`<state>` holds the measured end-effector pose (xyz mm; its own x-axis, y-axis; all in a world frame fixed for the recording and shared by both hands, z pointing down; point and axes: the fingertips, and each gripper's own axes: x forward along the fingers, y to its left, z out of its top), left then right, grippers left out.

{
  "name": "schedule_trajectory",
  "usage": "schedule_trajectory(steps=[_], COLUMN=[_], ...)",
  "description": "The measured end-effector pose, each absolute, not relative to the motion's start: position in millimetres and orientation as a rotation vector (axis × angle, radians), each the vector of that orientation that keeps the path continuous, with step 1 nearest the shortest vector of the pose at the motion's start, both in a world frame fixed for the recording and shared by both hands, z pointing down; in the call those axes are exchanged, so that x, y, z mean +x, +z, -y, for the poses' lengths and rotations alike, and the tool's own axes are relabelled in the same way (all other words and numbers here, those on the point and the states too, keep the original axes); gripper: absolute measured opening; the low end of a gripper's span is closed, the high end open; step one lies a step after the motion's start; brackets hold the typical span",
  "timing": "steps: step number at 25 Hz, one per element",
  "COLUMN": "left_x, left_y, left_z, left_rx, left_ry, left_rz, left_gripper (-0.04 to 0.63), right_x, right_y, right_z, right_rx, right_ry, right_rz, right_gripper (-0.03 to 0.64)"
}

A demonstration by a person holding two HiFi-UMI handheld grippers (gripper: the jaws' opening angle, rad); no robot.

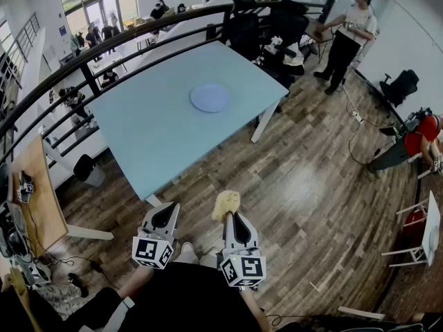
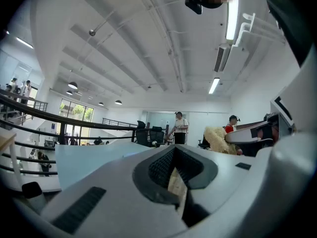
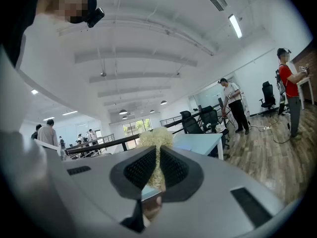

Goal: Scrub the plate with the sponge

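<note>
A pale blue round plate (image 1: 210, 97) lies on the light blue table (image 1: 149, 133), toward its far right side. Both grippers hover low over the wood floor, well short of the table's near corner. My right gripper (image 1: 230, 216) is shut on a shaggy yellowish sponge (image 1: 225, 203), which sticks up beyond the jaw tips in the right gripper view (image 3: 155, 137). My left gripper (image 1: 168, 208) is beside it, jaws together with nothing between them (image 2: 174, 152). In the left gripper view the sponge (image 2: 218, 139) shows off to the right.
A dark curved railing (image 1: 104, 50) runs behind and left of the table. Black office chairs (image 1: 246, 26) crowd its far end, where a person (image 1: 349, 37) stands. A wooden desk (image 1: 38, 185) is at the left, and another person in red (image 1: 423, 135) at the right.
</note>
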<state>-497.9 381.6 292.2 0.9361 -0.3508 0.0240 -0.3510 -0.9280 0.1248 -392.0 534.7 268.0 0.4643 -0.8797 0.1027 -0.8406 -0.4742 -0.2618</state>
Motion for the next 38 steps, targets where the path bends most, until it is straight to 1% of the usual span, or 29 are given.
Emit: schedule_trajectory(steps=[16,32,38], left_x=[-502.9,-510.1,-501.3], left_y=[295.2,302.7,305.1], left_z=[-392.5,-352.7,-342.7], left_rx=[2.952,2.961,2.968], left_ry=[0.027,0.004,0.015], left_rz=[0.588,0.520,0.496], left_gripper=[0.002,0.002,0.002], right_x=[-394.5,-411.3,-404.2], right_y=[266.6,269.6,274.6], right_z=[-534.5,-504.8,-497.7], right_rx=[-2.494,-2.528,-2.539], right_ry=[-0.356,-0.343,-0.355], right_rz=[-1.571,-1.488,-1.462], right_gripper=[0.026,0.026,0.027])
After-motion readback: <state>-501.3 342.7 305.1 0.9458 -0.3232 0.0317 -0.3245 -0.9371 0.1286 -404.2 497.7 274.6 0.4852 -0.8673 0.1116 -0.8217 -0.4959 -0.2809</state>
